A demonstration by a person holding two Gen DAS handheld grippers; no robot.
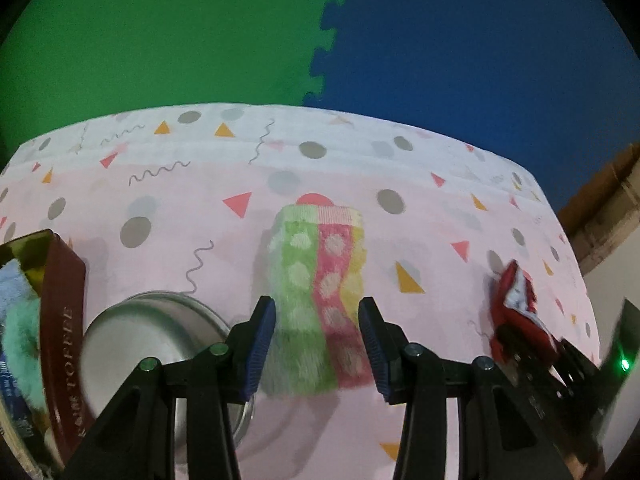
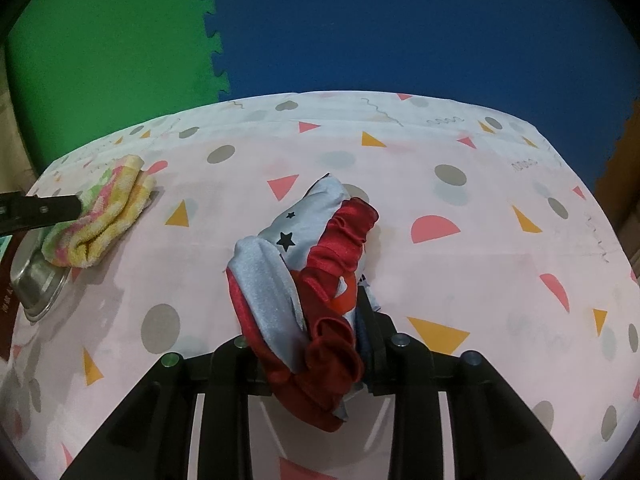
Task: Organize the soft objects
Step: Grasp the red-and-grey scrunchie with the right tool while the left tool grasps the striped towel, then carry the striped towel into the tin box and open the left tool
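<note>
A folded fluffy towel (image 1: 320, 264) in green, pink and yellow stripes lies on the patterned tablecloth (image 1: 160, 200). My left gripper (image 1: 316, 308) hangs open over the towel's near end, one blue pad on each side, neither touching it. In the right wrist view the same towel (image 2: 108, 208) lies at far left, with one left finger (image 2: 44, 208) beside it. A bunched red and pale blue satin cloth (image 2: 304, 248) with black stars rests on the table. My right gripper (image 2: 308, 332) is shut on its near end. The cloth (image 1: 514, 292) also shows at the right of the left wrist view.
A steel bowl (image 1: 160, 332) stands upside down left of the towel. Beside it a maroon tin (image 1: 60, 320) holds fluffy blue and mint items. Green and blue foam mats (image 1: 440, 60) cover the floor beyond the table's far edge. Cardboard (image 1: 600, 208) stands at right.
</note>
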